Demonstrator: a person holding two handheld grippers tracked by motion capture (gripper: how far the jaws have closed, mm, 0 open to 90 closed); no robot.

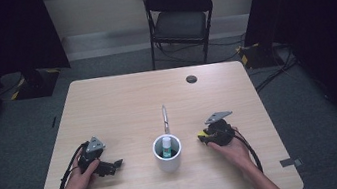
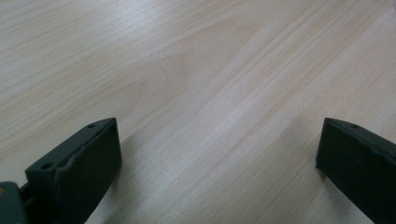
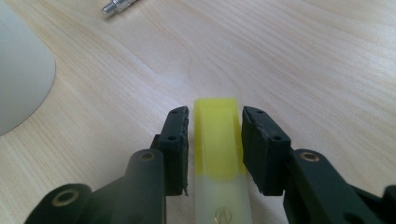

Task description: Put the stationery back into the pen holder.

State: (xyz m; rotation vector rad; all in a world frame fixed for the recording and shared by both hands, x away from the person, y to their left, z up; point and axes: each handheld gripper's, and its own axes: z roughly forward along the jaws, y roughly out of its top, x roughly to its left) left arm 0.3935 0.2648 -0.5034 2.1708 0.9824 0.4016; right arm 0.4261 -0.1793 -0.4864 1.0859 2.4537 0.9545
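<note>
Right gripper (image 3: 215,140) pinches highlighter (image 3: 218,149) at yellow cap, low over table (image 3: 303,56) beside cup (image 1: 168,153). Light, stiff, slick plastic; grip mid-barrel. Left gripper (image 2: 219,158) spread, empty.

So the worktop (image 1: 121,96) has a cup (image 1: 168,153) sitting near its middle, a bit toward the person's edge, with a small bottle (image 1: 166,147) standing inside it. Just behind the cup lies a pen (image 1: 164,119), pointing away toward the far edge. The left gripper (image 1: 96,162) sits left of the cup, the right gripper (image 1: 217,132) right of it, both about level with the cup. A marker (image 3: 219,154) lies between the right gripper's jaws, tip toward the cup. There's a cable port (image 1: 191,79) near the far edge, and a folding chair (image 1: 180,22) stands on the floor behind the worktop.
</note>
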